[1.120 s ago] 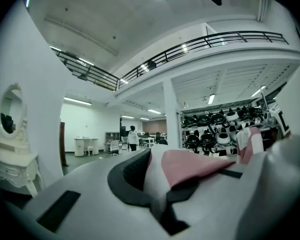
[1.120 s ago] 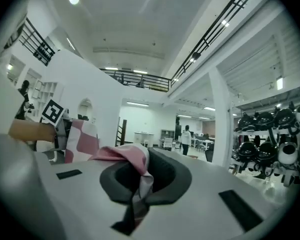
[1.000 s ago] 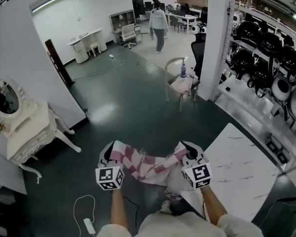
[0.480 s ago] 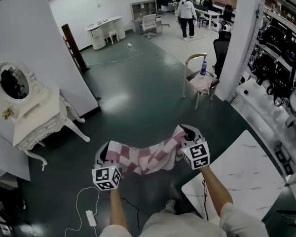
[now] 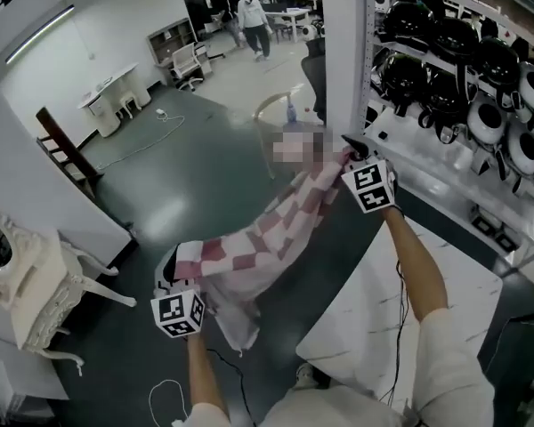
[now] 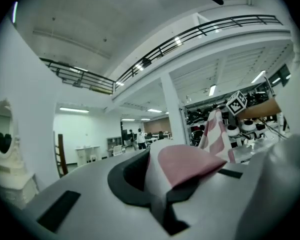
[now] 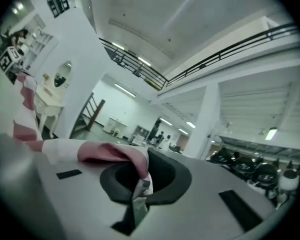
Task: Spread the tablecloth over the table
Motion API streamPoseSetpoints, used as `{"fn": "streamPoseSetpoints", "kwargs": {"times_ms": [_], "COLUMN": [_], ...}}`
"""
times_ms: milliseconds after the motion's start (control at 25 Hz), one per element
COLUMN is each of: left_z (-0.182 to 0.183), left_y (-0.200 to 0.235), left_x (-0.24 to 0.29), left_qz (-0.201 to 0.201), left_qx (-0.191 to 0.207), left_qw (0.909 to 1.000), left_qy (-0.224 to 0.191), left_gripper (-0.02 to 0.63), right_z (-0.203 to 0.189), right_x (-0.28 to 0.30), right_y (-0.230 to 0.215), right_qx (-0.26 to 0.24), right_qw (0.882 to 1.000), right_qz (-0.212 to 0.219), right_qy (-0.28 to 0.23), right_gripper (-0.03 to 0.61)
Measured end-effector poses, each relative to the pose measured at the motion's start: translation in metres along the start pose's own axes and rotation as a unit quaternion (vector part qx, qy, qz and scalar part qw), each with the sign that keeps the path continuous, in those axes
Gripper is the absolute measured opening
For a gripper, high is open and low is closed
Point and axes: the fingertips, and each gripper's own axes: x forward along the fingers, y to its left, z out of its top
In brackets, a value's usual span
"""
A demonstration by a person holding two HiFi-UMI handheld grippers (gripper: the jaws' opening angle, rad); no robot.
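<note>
Item: tablecloth (image 5: 276, 229), pink-and-white checked, was held in the air and stretched from the left claw, low, up to the right claw.
Location: it was kept over the dark floor (image 5: 187, 176), beside the white marbled worktop (image 5: 383, 327), and was not laid on it.
Left claw (image 5: 171, 269): the jaws were closed tight on a pink corner fold of the cloth, as seen in the left gripper view.
Right claw (image 5: 350, 148): the jaws were closed tight on another edge, with a pink fold pinched in the slot, as seen in the right gripper view.
Hidden: in the head view both sets of jaw tips were covered by bunched cloth.
Cut off: the near end of the worktop was crossed by the right arm (image 5: 418, 265) and lost behind the person's body.
Hard to make out: the slack end hanging below the left claw was blurred, so its hem could not be traced.
Hard to make out: the rounded black and white goods on the shelving (image 5: 463, 78) could not be identified.
Markings: a black-and-white square marker was borne on each claw's cube, and nothing could be read as words.
</note>
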Motion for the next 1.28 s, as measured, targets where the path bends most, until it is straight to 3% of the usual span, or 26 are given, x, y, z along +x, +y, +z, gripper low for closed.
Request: {"fn": "streamPoseSetpoints", "kwargs": {"times_ms": [120,200,360,480,640,840,1000,1120,1280], "left_z": [0.044,0.073,0.113,0.119,0.11,0.094,0.062,0.053,0.051], "left_y": [-0.077,-0.133,-0.273,-0.381,-0.495,-0.569,-0.58,-0.57,-0.537], "left_x": [0.053,0.08,0.133,0.147,0.14,0.111,0.082,0.064,0.035], "left_qz": [-0.055,-0.096,-0.218,-0.287,-0.35,-0.393,-0.411,-0.418,-0.42], "left_qx": [0.027,0.035,0.044,0.053,0.072,0.122,0.161,0.166,0.165], "left_qw": [0.9976,0.9933,0.9706,0.9512,0.9296,0.9079,0.8955,0.8918,0.8908], "left_qy": [-0.032,-0.054,-0.091,-0.101,-0.09,-0.079,-0.054,-0.049,-0.054], "left_gripper": [0.029,0.029,0.029,0.029,0.029,0.029,0.029,0.029,0.029], "right_z": [-0.011,-0.019,-0.068,-0.117,-0.189,-0.247,-0.254,-0.251,-0.231], "right_x": [-0.059,-0.126,-0.328,-0.47,-0.62,-0.728,-0.779,-0.798,-0.812], "right_y": [-0.146,-0.229,-0.356,-0.403,-0.406,-0.362,-0.31,-0.272,-0.223], "right_qx": [-0.04,-0.062,-0.112,-0.12,-0.116,-0.129,-0.148,-0.169,-0.159], "right_qw": [0.994,0.983,0.939,0.904,0.869,0.845,0.834,0.828,0.828], "right_qz": [-0.101,-0.17,-0.314,-0.386,-0.424,-0.414,-0.403,-0.38,-0.372], "right_qy": [0.002,0.012,0.086,0.141,0.227,0.313,0.347,0.375,0.389], "right_gripper": [0.014,0.014,0.014,0.014,0.014,0.014,0.014,0.014,0.014]}}
